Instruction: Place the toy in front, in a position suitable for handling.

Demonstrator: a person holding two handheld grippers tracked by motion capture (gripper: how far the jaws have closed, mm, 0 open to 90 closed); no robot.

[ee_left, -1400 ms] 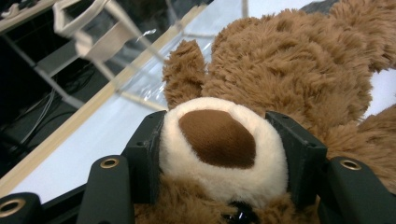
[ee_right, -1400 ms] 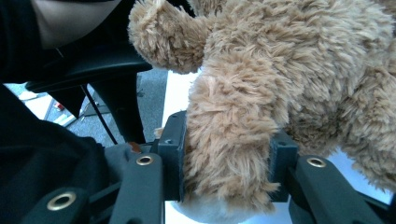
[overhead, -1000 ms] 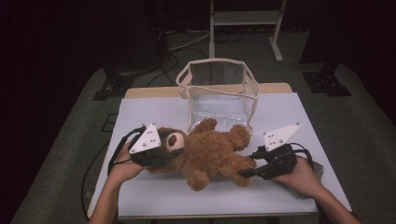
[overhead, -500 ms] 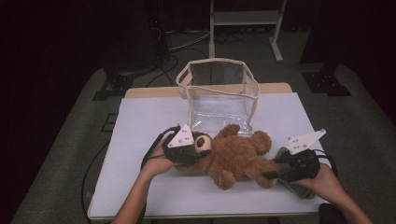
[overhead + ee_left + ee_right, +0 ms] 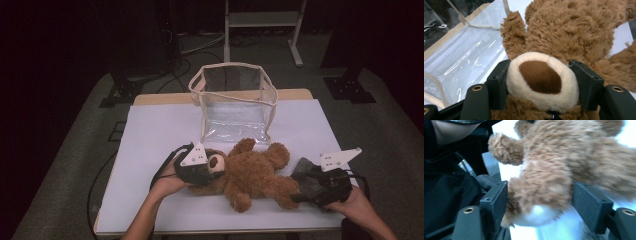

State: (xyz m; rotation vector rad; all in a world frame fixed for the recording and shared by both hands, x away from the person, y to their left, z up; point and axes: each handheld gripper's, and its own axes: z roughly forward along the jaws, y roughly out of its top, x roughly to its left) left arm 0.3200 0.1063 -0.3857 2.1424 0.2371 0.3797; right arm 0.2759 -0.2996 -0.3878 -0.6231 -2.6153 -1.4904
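— Two grippers, how do they stand?
— Left gripper [image 5: 212, 172] pinches the teddy bear [image 5: 252, 172] by its muzzle, easing wider; right gripper [image 5: 296, 192] has just spread, leg loose between.
— Labels?
— None readable. Bear lies on the white table [image 5: 150, 140], clear bag [image 5: 235, 102] behind, dark room.

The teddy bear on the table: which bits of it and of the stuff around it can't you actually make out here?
- Teddy bear: eyes and forehead hidden in the high view by the left gripper and its grey plate.
- Its foot, right gripper view: blurred; the right gripper has been opening, one jaw clear of the fur.
- Clear bag: cut off by the left gripper view's edge.
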